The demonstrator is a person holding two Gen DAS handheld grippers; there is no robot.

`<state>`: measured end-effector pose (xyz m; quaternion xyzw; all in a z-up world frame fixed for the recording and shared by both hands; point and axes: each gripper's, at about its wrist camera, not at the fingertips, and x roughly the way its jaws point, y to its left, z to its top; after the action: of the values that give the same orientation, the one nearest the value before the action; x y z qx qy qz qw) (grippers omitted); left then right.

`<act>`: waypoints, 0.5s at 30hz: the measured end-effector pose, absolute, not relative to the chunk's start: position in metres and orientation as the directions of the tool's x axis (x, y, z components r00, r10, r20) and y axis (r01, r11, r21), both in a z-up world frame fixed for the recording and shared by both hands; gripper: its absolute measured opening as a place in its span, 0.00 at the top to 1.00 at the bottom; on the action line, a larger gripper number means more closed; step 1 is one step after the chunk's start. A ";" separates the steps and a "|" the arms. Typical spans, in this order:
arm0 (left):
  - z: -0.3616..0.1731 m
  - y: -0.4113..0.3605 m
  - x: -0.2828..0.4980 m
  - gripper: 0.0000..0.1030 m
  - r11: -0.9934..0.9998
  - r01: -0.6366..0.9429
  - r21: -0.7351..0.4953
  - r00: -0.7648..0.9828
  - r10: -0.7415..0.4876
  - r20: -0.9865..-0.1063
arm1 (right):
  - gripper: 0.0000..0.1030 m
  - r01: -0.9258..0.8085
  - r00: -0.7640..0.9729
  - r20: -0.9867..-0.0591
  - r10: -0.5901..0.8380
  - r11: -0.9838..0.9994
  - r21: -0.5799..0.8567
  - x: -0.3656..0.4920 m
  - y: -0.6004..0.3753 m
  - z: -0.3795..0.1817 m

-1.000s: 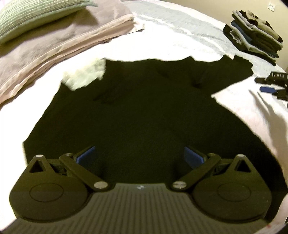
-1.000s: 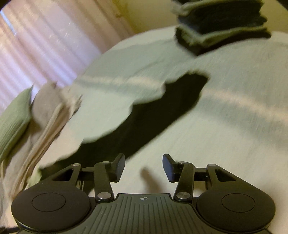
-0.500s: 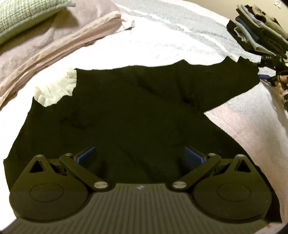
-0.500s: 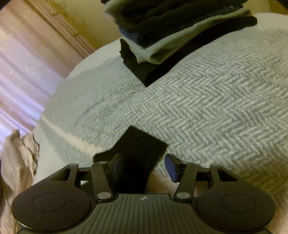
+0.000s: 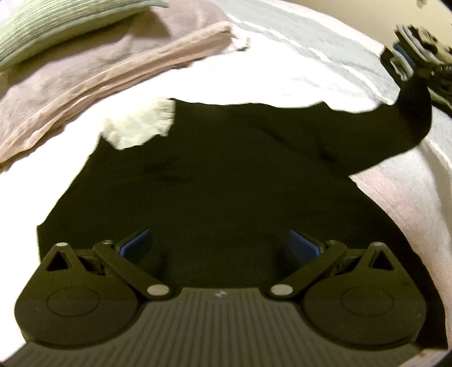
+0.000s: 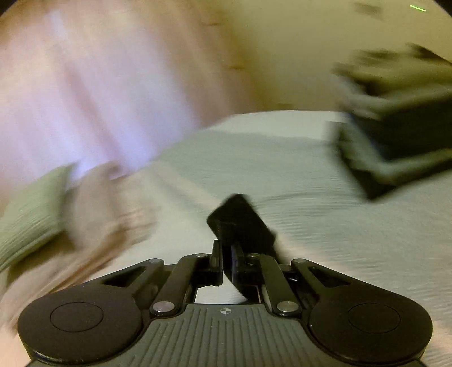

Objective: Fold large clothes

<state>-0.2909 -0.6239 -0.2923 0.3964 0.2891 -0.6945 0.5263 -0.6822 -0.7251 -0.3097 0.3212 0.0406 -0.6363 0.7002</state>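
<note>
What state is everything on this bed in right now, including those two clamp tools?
Black long-sleeved garment: spread flat on the bed, one sleeve lifted.
Black sleeve end: pinched in the right gripper.
Left gripper: jaws wide open, holding nothing.
Stack of dark clothes: folded, piled.
Green striped pillow: lying on a pinkish blanket.

I'm seeing a black shirt (image 5: 226, 175) showing a pale cream patch (image 5: 141, 127) near its collar, lying on a white and grey-striped bedspread (image 5: 310, 56). A green ribbed pillow (image 5: 56, 25) is sitting on beige-pink bedding (image 5: 99, 70). My left gripper's pads (image 5: 135, 244) are showing blue.
</note>
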 end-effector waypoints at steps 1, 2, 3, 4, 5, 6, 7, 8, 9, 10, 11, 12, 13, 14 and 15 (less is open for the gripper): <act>-0.291 -0.623 -0.283 0.02 -0.270 0.963 0.010 -0.134 -0.508 -0.851 | 0.98 0.918 0.240 -0.454 -0.858 0.049 0.393 -0.650 -0.724 -0.303; -0.289 -0.620 -0.274 0.02 -0.258 0.966 0.005 -0.134 -0.517 -0.846 | 0.98 0.914 0.287 -0.441 -0.850 0.106 0.392 -0.621 -0.723 -0.299; -0.286 -0.617 -0.265 0.02 -0.248 0.969 0.001 -0.134 -0.525 -0.840 | 0.98 0.909 0.326 -0.429 -0.842 0.154 0.387 -0.592 -0.722 -0.296; -0.283 -0.613 -0.254 0.02 -0.237 0.971 -0.003 -0.133 -0.535 -0.834 | 0.98 0.900 0.363 -0.419 -0.832 0.198 0.388 -0.563 -0.721 -0.294; -0.281 -0.609 -0.244 0.02 -0.227 0.974 -0.006 -0.132 -0.542 -0.830 | 0.98 0.889 0.397 -0.410 -0.821 0.233 0.393 -0.538 -0.721 -0.294; -0.278 -0.604 -0.232 0.02 -0.217 0.976 -0.010 -0.130 -0.549 -0.826 | 0.98 0.878 0.428 -0.403 -0.809 0.268 0.396 -0.510 -0.721 -0.294; -0.276 -0.599 -0.221 0.02 -0.205 0.979 -0.010 -0.125 -0.554 -0.823 | 0.98 0.869 0.453 -0.395 -0.800 0.296 0.397 -0.484 -0.721 -0.294; -0.275 -0.593 -0.207 0.02 -0.190 0.982 -0.010 -0.117 -0.559 -0.821 | 0.98 0.860 0.473 -0.386 -0.792 0.321 0.396 -0.461 -0.720 -0.295; -0.273 -0.588 -0.195 0.02 -0.178 0.984 -0.012 -0.112 -0.562 -0.819 | 0.98 0.853 0.493 -0.375 -0.785 0.351 0.386 -0.435 -0.719 -0.296; -0.272 -0.582 -0.183 0.02 -0.163 0.986 -0.012 -0.104 -0.566 -0.818 | 0.98 0.845 0.511 -0.365 -0.778 0.378 0.378 -0.411 -0.718 -0.299; -0.271 -0.577 -0.174 0.02 -0.150 0.989 -0.008 -0.093 -0.569 -0.817 | 0.98 0.836 0.528 -0.361 -0.769 0.397 0.378 -0.392 -0.717 -0.301; -0.270 -0.572 -0.164 0.02 -0.135 0.991 -0.005 -0.082 -0.569 -0.818 | 0.98 0.827 0.545 -0.358 -0.758 0.416 0.379 -0.373 -0.717 -0.305; -0.270 -0.567 -0.153 0.02 -0.120 0.993 -0.007 -0.075 -0.569 -0.819 | 0.98 0.820 0.561 -0.355 -0.748 0.440 0.366 -0.351 -0.717 -0.310; -0.271 -0.562 -0.141 0.02 -0.101 0.995 -0.011 -0.067 -0.569 -0.820 | 0.98 0.816 0.570 -0.356 -0.740 0.461 0.348 -0.334 -0.714 -0.315; -0.271 -0.558 -0.131 0.02 -0.084 0.996 -0.013 -0.058 -0.568 -0.821 | 0.98 0.811 0.580 -0.362 -0.730 0.475 0.343 -0.317 -0.715 -0.320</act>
<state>-0.1314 -0.5581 -0.2714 0.3369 0.3175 -0.6545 0.5978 -0.3175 -0.7153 -0.3198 0.2441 0.0828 -0.4505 0.8547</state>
